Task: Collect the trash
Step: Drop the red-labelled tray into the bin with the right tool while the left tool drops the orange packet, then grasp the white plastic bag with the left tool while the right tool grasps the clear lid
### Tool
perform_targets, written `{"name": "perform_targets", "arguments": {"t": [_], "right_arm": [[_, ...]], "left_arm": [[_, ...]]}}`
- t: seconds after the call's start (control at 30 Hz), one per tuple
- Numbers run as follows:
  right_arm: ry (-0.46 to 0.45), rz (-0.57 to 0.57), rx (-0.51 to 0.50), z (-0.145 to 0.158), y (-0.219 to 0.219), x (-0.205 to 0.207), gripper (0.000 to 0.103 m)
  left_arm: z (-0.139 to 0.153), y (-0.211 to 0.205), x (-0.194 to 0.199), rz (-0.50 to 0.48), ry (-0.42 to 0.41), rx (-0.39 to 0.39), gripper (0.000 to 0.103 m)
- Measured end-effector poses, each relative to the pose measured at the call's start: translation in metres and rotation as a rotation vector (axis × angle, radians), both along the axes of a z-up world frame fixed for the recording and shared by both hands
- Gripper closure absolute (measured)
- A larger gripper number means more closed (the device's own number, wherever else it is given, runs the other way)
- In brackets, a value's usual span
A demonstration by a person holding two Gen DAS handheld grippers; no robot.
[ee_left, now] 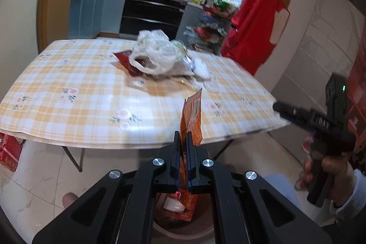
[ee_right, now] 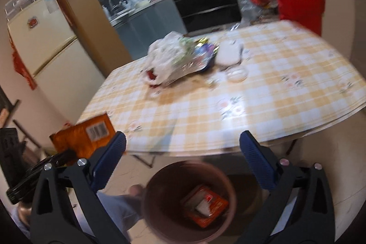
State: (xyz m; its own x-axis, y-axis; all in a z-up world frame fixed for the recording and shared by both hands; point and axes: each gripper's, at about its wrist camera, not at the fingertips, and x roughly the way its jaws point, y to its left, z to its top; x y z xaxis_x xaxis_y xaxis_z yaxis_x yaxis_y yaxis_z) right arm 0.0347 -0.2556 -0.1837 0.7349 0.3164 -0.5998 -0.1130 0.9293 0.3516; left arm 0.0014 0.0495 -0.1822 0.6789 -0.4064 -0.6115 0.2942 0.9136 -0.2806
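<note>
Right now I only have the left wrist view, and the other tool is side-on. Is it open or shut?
Observer: Open. The right tool has its jaws wide apart with nothing between them.
Operator: My tool hides most of the bin. Where is it relative to the right one?
Observer: The brown bin stands on the floor below the right tool, framed between its open jaws. Its whole mouth shows, with one orange wrapper lying flat inside.
Operator: Anything small left by the bag on the table?
Observer: Yes, a clear round dish lies on the tablecloth, to the right of the white plastic bag.
</note>
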Motion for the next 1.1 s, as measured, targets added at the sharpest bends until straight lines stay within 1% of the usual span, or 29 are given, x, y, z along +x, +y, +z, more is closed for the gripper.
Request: {"name": "perform_targets", "arguments": {"t": [0.1, 0.23, 0.3, 0.33, 0.4, 0.43, 0.53, 0.57, 0.6, 0.63, 0.7, 0.73, 0.77, 0.9, 1.1], "right_arm": [[-0.015, -0.029, 0.020, 0.000, -0.009, 0.000, 0.005], [0.001, -0.060, 0.025, -0.006, -0.019, 0.003, 0.005], [0.011, -0.069, 0.032, -0.009, -0.025, 0.003, 0.005], [0.021, -0.076, 0.037, -0.011, -0.027, 0.004, 0.005], [0.032, -0.083, 0.045, -0.013, -0.030, 0.004, 0.005], [0.037, -0.087, 0.048, -0.014, -0.030, 0.005, 0.005], [0.047, -0.086, 0.048, -0.017, -0.029, 0.005, 0.005], [0.051, -0.086, 0.046, -0.018, -0.029, 0.005, 0.005], [0.054, -0.086, 0.045, -0.019, -0.028, 0.006, 0.005], [0.056, -0.086, 0.044, -0.020, -0.027, 0.006, 0.005], [0.064, -0.086, 0.039, -0.022, -0.026, 0.007, 0.005], [0.068, -0.085, 0.037, -0.023, -0.026, 0.007, 0.005], [0.073, -0.086, 0.034, -0.025, -0.025, 0.007, 0.005], [0.085, -0.085, 0.023, -0.028, -0.025, 0.009, 0.005], [0.106, -0.095, -0.031, -0.035, -0.025, 0.015, 0.005]], "left_arm": [[-0.005, -0.011, 0.000, -0.032, 0.012, 0.007, 0.098], [-0.010, -0.022, 0.002, -0.061, 0.029, 0.016, 0.098], [-0.015, -0.029, 0.004, -0.097, 0.057, 0.020, 0.095], [-0.018, -0.032, 0.004, -0.109, 0.068, 0.027, 0.091], [-0.023, -0.037, 0.005, -0.106, 0.077, 0.057, 0.050], [-0.024, -0.037, 0.004, -0.103, 0.076, 0.061, 0.047], [-0.029, -0.037, 0.005, -0.088, 0.094, 0.079, 0.045], [-0.030, -0.035, 0.006, -0.072, 0.097, 0.090, 0.042], [-0.031, -0.033, 0.008, -0.062, 0.100, 0.091, 0.036], [-0.032, -0.029, 0.008, -0.048, 0.103, 0.083, 0.032], [-0.032, -0.021, 0.009, -0.015, 0.106, 0.062, 0.022], [-0.032, -0.019, 0.010, -0.005, 0.107, 0.060, 0.019], [-0.033, -0.015, 0.012, 0.018, 0.115, 0.066, 0.013], [-0.037, -0.005, 0.018, 0.076, 0.136, 0.077, 0.010], [-0.035, 0.006, 0.028, 0.109, 0.136, 0.084, 0.010]]}}
